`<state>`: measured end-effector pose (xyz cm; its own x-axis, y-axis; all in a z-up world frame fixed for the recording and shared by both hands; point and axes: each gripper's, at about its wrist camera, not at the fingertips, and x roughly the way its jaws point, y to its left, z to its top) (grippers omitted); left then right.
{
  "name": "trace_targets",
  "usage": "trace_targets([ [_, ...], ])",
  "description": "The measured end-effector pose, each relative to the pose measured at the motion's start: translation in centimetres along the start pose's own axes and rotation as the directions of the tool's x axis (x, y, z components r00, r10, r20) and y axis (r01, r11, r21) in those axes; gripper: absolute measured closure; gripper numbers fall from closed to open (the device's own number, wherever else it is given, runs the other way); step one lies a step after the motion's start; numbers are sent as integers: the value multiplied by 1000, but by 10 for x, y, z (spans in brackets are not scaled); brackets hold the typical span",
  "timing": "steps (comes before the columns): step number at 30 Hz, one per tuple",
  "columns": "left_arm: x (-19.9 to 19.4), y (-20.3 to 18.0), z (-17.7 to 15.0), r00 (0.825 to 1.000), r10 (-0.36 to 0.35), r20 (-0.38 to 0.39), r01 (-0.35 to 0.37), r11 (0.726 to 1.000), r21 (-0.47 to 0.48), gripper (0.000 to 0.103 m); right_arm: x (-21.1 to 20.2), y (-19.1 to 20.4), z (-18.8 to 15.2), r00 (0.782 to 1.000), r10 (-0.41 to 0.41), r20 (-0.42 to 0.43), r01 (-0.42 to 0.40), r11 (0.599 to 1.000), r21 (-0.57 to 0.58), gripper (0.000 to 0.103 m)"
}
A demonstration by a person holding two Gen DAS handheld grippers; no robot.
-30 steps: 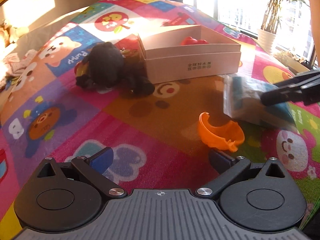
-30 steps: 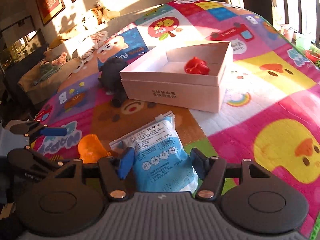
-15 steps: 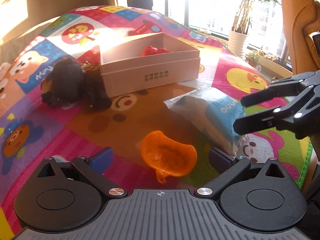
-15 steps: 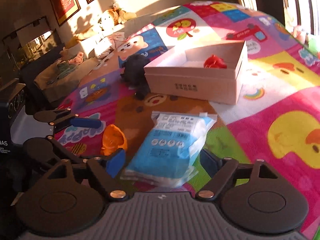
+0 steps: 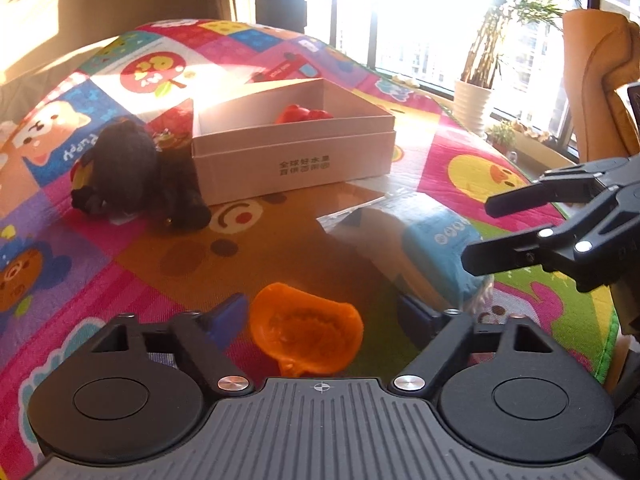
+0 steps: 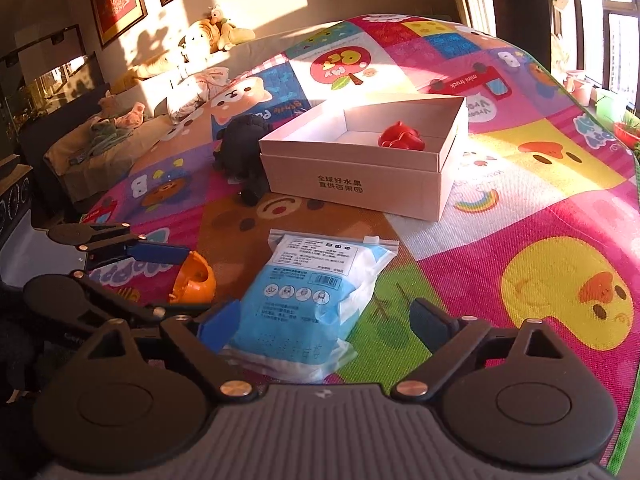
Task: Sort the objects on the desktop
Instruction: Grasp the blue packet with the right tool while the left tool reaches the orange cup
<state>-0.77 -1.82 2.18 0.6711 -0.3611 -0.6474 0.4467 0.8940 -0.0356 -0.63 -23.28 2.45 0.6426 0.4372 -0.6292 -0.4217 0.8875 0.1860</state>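
An orange cup-like toy (image 5: 308, 330) lies on the play mat between the open fingers of my left gripper (image 5: 324, 316); it also shows in the right wrist view (image 6: 194, 280). A blue and white packet (image 6: 316, 304) lies flat on the mat between the open fingers of my right gripper (image 6: 326, 322), which does not hold it; the packet also shows in the left wrist view (image 5: 424, 248). A white open box (image 6: 372, 172) holds a red toy (image 6: 402, 138). A black plush toy (image 5: 132, 172) lies left of the box.
A colourful play mat (image 6: 520, 208) covers the surface. A sofa with plush toys (image 6: 212, 36) stands behind it. A potted plant (image 5: 476, 96) and a tan chair (image 5: 600, 80) stand by the window at the right.
My right gripper has opened and let go of the packet, which now lies flat on the mat. My left gripper has moved closer to the orange toy, now between its fingers.
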Motion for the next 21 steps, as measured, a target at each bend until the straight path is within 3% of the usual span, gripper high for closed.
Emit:
trace_targets([
  [9,-9,-10,-7,994,-107,5,107,994,34,17,3,4,-2,1000,-13,-5,13,1000,-26,6],
  [14,-5,-4,-6,998,-63,1,63,998,5,23,5,6,-4,1000,-19,-9,19,999,-32,6],
  [21,0,-6,-7,999,-53,-7,53,999,1,39,7,11,-3,1000,-5,-11,5,999,-37,6],
])
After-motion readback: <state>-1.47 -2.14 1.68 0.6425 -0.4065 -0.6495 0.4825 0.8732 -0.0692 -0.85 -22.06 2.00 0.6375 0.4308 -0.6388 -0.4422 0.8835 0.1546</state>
